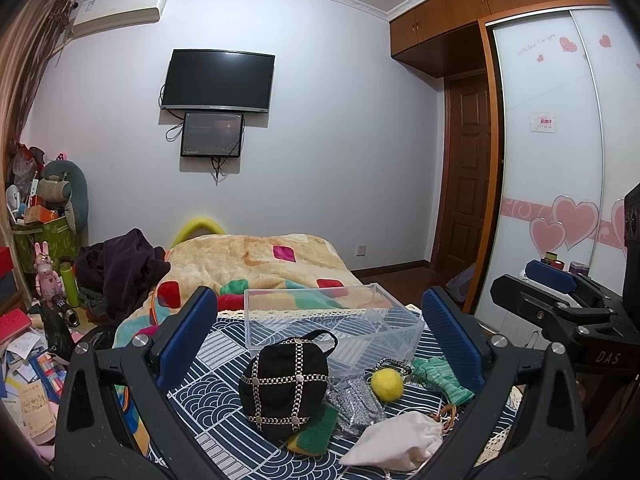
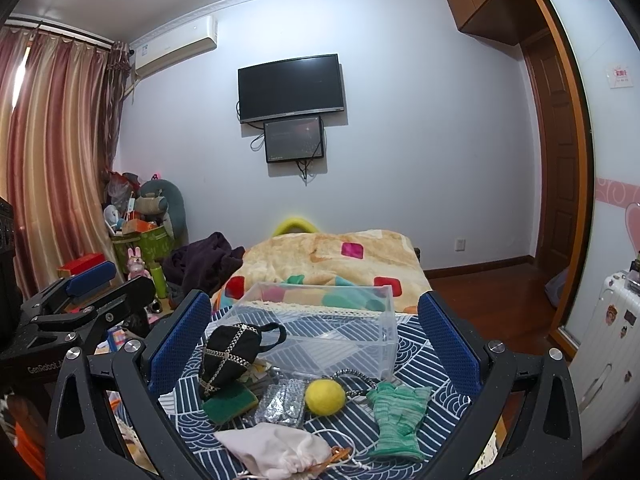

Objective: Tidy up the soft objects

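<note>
Soft items wait before the empty box

Both the left gripper (image 1: 320, 340) and the right gripper (image 2: 316, 344) hover released; the black chain-trimmed pouch (image 1: 285, 388), yellow felt ball (image 2: 325, 397) and green knitted glove (image 2: 396, 420) lie near the clear plastic box (image 2: 320, 328), within easy reach for packing.

A clear plastic box (image 2: 320, 320) stands open and upright at 12 o'clock on the patterned cloth. At 9 o'clock a black chain-trimmed pouch (image 2: 228, 354) leans on a green-and-yellow sponge (image 2: 230, 402). At centre, a silver sequined pouch (image 2: 282, 402) touches a yellow felt ball (image 2: 325, 397). A green glove (image 2: 398, 416) lies flat at 3 o'clock, and a white drawstring bag (image 2: 276, 450) slumps at 6 o'clock.
</note>
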Demonstrator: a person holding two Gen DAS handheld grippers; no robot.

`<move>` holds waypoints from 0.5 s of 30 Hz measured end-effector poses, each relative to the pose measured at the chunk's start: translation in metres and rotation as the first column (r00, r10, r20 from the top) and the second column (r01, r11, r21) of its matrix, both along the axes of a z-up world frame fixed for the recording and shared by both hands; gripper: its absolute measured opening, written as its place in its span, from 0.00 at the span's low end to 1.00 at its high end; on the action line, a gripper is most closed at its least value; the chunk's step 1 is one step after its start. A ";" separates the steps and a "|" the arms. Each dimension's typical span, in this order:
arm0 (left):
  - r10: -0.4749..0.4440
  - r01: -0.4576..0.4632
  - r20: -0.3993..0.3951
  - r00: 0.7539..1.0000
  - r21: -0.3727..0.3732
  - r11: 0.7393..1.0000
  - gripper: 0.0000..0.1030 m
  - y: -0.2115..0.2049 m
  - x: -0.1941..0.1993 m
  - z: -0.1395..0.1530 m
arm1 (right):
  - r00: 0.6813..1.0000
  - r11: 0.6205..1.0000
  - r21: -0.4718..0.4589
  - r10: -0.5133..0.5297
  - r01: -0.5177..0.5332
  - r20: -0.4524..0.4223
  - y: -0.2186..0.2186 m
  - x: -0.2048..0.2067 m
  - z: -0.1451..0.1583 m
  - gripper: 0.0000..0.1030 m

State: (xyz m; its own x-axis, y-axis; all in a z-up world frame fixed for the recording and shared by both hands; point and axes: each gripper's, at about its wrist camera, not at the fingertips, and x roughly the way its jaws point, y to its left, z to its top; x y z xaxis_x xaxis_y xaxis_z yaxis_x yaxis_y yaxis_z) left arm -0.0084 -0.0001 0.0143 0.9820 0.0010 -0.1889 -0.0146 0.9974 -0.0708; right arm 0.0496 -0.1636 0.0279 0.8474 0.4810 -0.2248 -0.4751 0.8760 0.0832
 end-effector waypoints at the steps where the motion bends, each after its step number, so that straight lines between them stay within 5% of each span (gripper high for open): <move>1: 0.000 0.000 0.000 1.000 0.000 1.000 1.00 0.000 0.000 0.000 | 1.000 1.000 0.001 0.000 0.000 -0.001 0.000 0.000 0.000 1.00; 15: -0.005 0.005 -0.044 0.999 0.001 1.000 1.00 0.003 0.011 -0.010 | 1.000 1.000 0.004 -0.010 0.010 -0.020 -0.005 0.008 -0.005 1.00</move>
